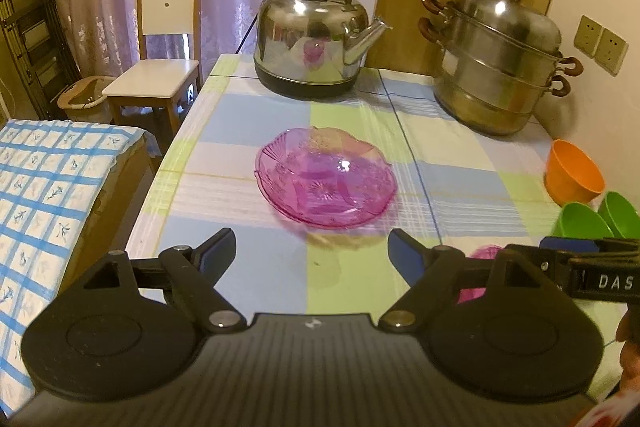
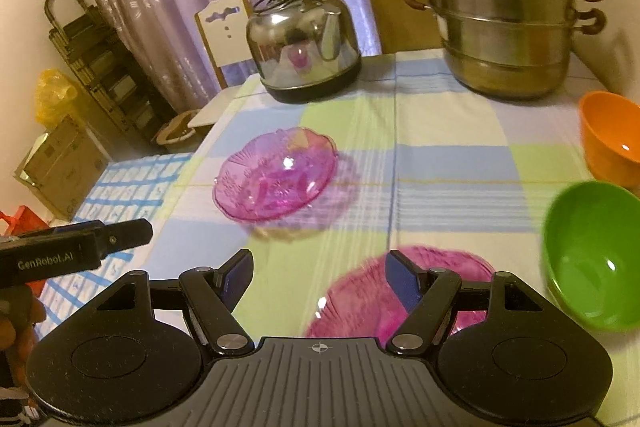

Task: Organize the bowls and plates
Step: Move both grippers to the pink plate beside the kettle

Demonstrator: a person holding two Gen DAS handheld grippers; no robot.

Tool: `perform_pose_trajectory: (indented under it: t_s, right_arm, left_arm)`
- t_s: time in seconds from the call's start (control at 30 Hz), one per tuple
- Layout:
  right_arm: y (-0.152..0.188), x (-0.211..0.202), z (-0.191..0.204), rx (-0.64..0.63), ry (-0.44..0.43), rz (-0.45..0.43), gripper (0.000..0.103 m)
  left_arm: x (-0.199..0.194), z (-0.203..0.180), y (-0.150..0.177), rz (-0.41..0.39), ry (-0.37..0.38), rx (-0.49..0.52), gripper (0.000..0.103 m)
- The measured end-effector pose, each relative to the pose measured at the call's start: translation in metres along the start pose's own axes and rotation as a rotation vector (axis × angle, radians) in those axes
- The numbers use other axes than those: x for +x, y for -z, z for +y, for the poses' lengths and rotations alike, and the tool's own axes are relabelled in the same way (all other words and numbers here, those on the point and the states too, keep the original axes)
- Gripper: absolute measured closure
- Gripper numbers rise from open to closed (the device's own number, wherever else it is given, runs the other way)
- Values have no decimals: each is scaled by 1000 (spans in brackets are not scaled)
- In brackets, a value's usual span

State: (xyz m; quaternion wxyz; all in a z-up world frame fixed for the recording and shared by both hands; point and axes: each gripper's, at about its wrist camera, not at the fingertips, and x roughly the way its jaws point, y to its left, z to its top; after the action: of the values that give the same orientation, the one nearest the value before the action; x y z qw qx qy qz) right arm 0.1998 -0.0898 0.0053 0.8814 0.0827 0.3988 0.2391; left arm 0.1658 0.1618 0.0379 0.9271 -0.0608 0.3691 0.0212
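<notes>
Both grippers open and empty above the worktop; dishes not yet gathered.

Left to right: left gripper [image 1: 312, 255] hovers with jaws spread wide, nothing between them; the far pink plate [image 1: 326, 179] lies straight ahead of it, mid-worktop [image 1: 240, 115], apart from the fingertips. Right gripper [image 2: 318, 277] is likewise wide open and holds nothing; the near pink plate [image 2: 360, 303] sits just under and slightly right of its jaw gap, partly hidden behind the right finger, contact not evident. The green bowl [image 2: 592, 259] is to the right of that, with the orange bowl [image 2: 612, 135] beyond it. A second green bowl [image 1: 622, 213] shows in the left view. Judgement: right gripper is nearer the near plate; the plates are round, so no preferred axis, and a rim pinch from the near edge seems likely.
</notes>
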Motion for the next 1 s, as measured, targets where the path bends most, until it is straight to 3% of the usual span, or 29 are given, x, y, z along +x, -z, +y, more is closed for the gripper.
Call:
perform_pose_trajectory:
  t_s: [0.4, 1.0]
  right_arm:
    - [-37, 60, -12, 9, 8, 51, 30]
    - [-65, 129, -17, 32, -10, 144, 30]
  left_arm:
    - [56, 26, -22, 32, -11, -12, 22]
    - [115, 51, -38, 71, 0, -33, 22]
